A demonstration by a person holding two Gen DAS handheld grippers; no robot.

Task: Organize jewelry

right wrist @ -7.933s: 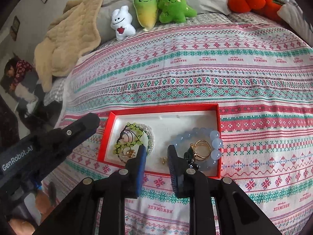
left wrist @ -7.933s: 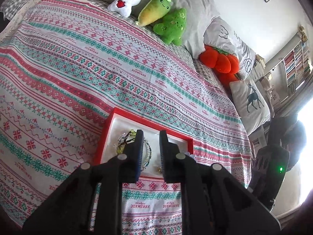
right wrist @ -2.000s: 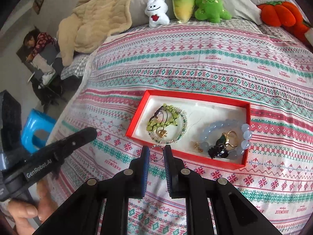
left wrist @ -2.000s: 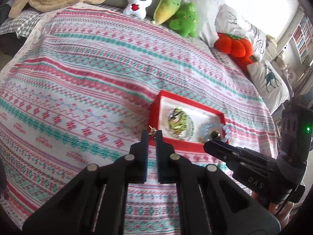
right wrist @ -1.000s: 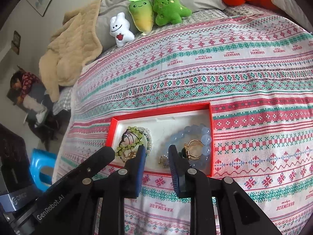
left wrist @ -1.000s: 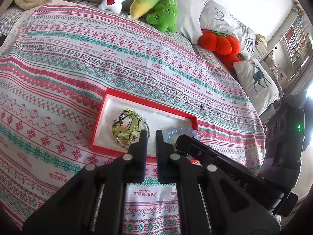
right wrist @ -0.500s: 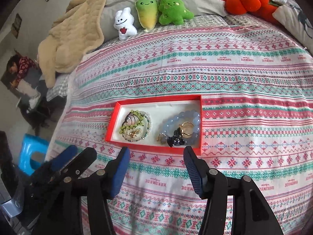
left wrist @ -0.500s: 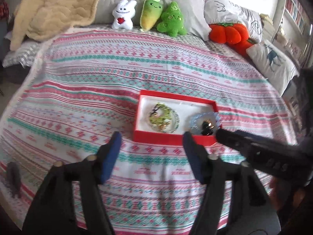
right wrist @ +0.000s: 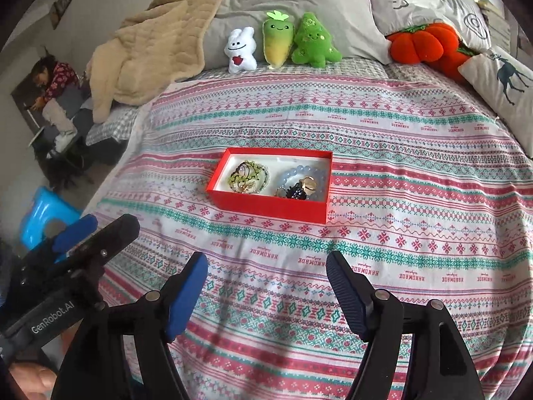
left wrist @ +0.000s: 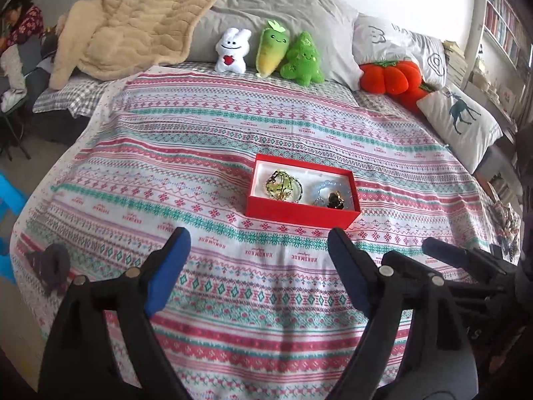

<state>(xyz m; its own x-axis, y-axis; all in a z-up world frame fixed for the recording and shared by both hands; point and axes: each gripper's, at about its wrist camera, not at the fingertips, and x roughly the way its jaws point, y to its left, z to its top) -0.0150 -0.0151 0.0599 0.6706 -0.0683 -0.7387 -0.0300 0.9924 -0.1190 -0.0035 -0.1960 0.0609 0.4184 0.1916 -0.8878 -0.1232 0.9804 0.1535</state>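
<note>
- Left gripper (left wrist: 256, 266): black two-finger tool with blue pads (left wrist: 168, 271), at the bottom of the left wrist view. Its jaws are spreading wide apart; only bedspread shows between them and nothing is gripped.
- Right gripper (right wrist: 266, 286): same build, at the bottom of the right wrist view. Its jaws are likewise widening, with bare bedspread in the gap and nothing gripped.
- Cross-views: the right gripper appears at the lower right edge of the left wrist view; the left gripper appears at the lower left of the right wrist view, with part of a hand (right wrist: 30, 378) under it.
- Striped red, green and white knitted-pattern bedspread (left wrist: 186, 180): fills the middle of both views, under both tools.
- Shallow red rectangular cardboard box with white lining (left wrist: 296, 215): rests on the bedspread at frame centre, above the fingertips of both tools and apart from them.
- Box contents, left half: a coil of yellow-green beaded bracelets (right wrist: 248, 175).
- Box contents, right half: a pale blue beaded bracelet (right wrist: 293, 173) with a gold ring (right wrist: 309, 183) and a small dark ornament (right wrist: 296, 192) lying on it.
- Upper frame: a white plush rabbit (left wrist: 232, 51), a yellow-green plush radish (left wrist: 271, 48) and a green plush tree (left wrist: 303, 60) lean against a grey pillow (left wrist: 283, 10); a beige quilted blanket (left wrist: 133, 23) lies at upper left and an orange plush pumpkin (left wrist: 389, 76) at upper right.
</note>
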